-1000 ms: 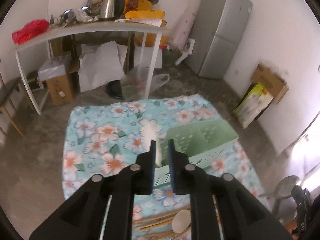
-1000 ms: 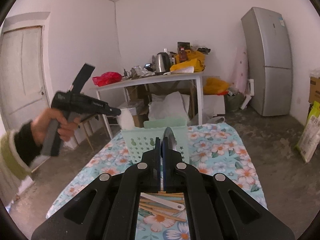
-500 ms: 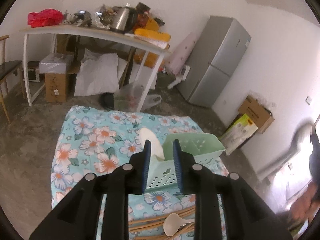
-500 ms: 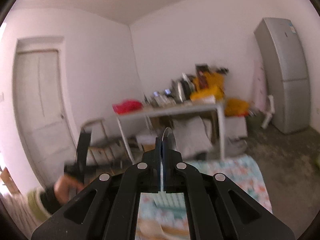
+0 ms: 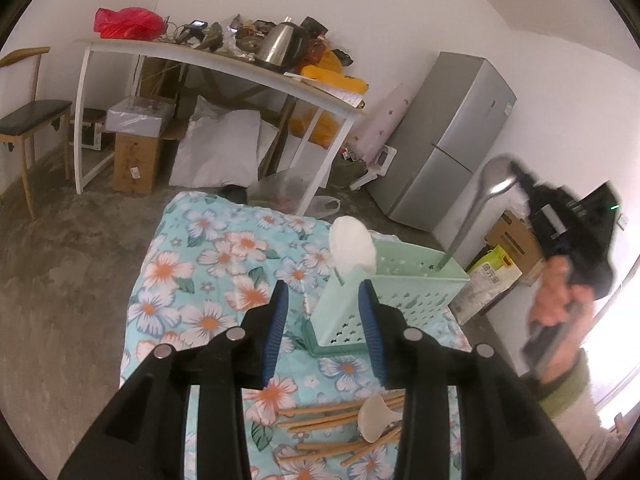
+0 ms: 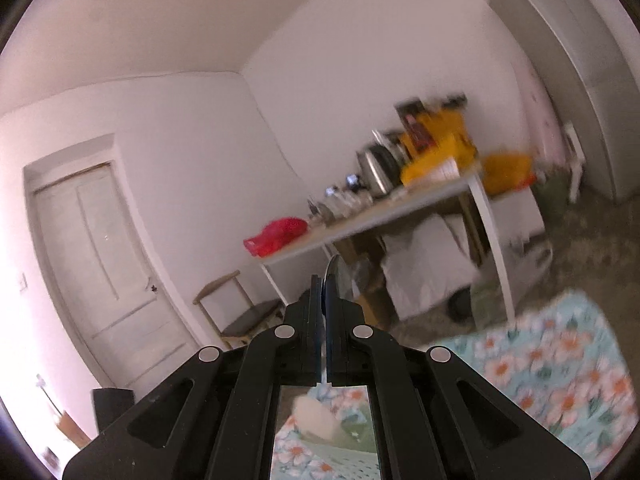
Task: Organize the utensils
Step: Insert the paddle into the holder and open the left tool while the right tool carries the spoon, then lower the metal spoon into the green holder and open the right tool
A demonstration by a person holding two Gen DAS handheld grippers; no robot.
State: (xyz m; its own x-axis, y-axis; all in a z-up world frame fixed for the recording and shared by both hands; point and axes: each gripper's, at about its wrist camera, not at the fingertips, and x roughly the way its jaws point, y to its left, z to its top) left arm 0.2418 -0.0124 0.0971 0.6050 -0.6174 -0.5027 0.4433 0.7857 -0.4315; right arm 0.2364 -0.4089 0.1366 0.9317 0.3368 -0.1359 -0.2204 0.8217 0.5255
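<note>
Left gripper low over the near part of the floral cloth, blue pads spread apart, jaws just now opening wider, pressing on nothing. Between the pads in that view, the near corner of the pale green basket, standing upright on the cloth. In the basket's near left corner, a white spoon, bowl up above the rim, stem down inside, clear of both pads. At the basket's far right end, a metal spoon, handle down inside the rim, bowl up and leaning away to the right. Right gripper pressed together on that spoon's bowl end, a thin silver edge standing out just past the fingertips in its own view. From the left wrist, the same black tool at the right edge, blurred, gripped by a hand in a green cuff. Near the left gripper on the cloth, a loose heap of wooden chopsticks, with a small beige spoon lying across it. Beyond the cloth, a white table crowded with a kettle and a red bag, with a grey fridge to its right.
</note>
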